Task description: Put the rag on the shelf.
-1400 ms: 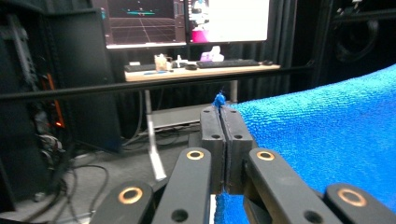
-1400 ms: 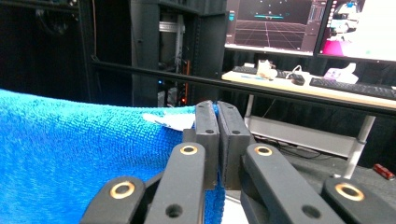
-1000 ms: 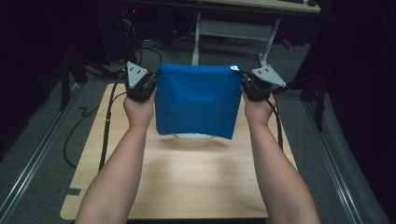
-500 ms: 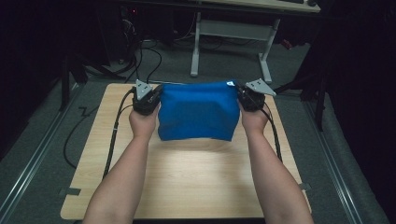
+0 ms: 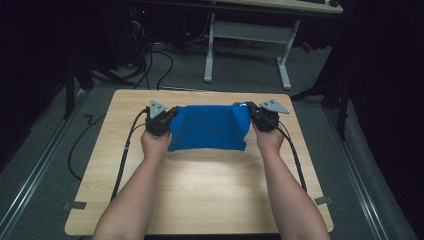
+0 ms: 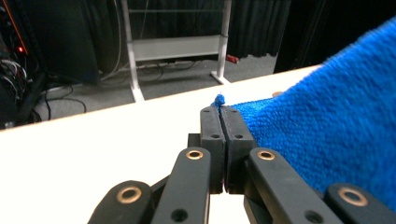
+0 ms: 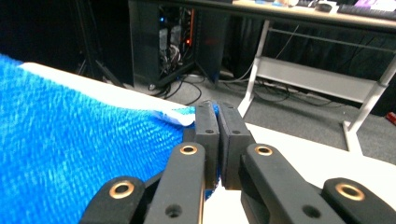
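A blue towel [image 5: 209,128] hangs stretched between my two grippers over the far half of the wooden table [image 5: 200,190], its lower edge near the tabletop. The left gripper [image 5: 167,116] is shut on the towel's upper left corner; in the left gripper view a tuft of blue towel [image 6: 327,130] pokes out between the pressed jaws of the left gripper [image 6: 219,109]. The right gripper [image 5: 251,113] is shut on the upper right corner. In the right gripper view the towel [image 7: 70,154] spreads to the left of the right gripper [image 7: 217,106].
Black cables [image 5: 125,155] trail from both grippers across the table toward me. Beyond the far table edge are a white desk frame [image 5: 247,45], floor cables and dark curtains. Metal rails [image 5: 30,185] run along the floor on both sides.
Both hands have sunk toward the table and moved away from me, carrying the towel down; it hung high and tall before and now sits low and short near the tabletop.
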A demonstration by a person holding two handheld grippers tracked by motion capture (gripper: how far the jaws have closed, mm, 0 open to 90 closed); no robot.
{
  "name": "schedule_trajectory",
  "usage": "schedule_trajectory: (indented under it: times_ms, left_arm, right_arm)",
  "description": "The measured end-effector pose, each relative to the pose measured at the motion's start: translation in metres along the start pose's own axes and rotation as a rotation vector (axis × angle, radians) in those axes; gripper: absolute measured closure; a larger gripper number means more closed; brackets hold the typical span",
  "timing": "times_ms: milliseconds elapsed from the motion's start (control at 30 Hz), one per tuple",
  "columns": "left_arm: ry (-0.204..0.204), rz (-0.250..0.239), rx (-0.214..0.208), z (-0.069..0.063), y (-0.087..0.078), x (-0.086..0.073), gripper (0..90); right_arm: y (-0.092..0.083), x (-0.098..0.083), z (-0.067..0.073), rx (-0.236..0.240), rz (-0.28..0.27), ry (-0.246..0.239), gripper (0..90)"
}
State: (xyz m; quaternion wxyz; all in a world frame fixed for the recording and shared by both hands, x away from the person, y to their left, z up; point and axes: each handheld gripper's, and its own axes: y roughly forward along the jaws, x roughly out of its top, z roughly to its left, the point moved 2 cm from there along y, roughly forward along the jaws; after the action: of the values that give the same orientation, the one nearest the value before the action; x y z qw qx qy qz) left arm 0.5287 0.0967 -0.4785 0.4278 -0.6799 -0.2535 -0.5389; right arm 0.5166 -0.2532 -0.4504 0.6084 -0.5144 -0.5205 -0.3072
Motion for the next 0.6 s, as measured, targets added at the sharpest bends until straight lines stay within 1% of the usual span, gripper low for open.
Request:
schedule_trajectory:
  times_ms: [133, 167, 267, 300, 400, 467, 600]
  left_arm:
    - [-0.026, 0.033, -0.018, 0.001, -0.001, -0.010, 89.2]
    - [-0.034, 0.047, -0.026, 0.002, 0.000, -0.012, 89.2]
    - [-0.045, 0.058, -0.032, 0.002, -0.001, -0.015, 89.2]
    - [-0.050, 0.068, -0.038, 0.001, -0.001, -0.017, 89.1]
    - [-0.048, 0.078, -0.038, 0.001, -0.001, -0.019, 89.2]
    - [-0.053, 0.082, -0.039, 0.000, -0.001, -0.021, 89.1]
    - [-0.052, 0.095, -0.052, -0.003, -0.002, -0.027, 89.1]
  right_arm:
    - [0.001, -0.004, 0.002, 0.006, 0.000, 0.004, 88.4]
    - [0.001, -0.005, 0.003, 0.005, 0.012, 0.007, 88.4]
    - [0.002, -0.010, 0.004, 0.007, 0.025, 0.000, 88.4]
    - [0.002, -0.012, 0.005, 0.005, 0.034, 0.006, 88.4]
    - [0.003, -0.015, 0.005, 0.010, 0.045, 0.005, 88.4]
    - [0.005, -0.018, 0.006, 0.011, 0.063, 0.001, 88.4]
    - [0.009, -0.023, 0.008, 0.017, 0.079, 0.002, 88.3]
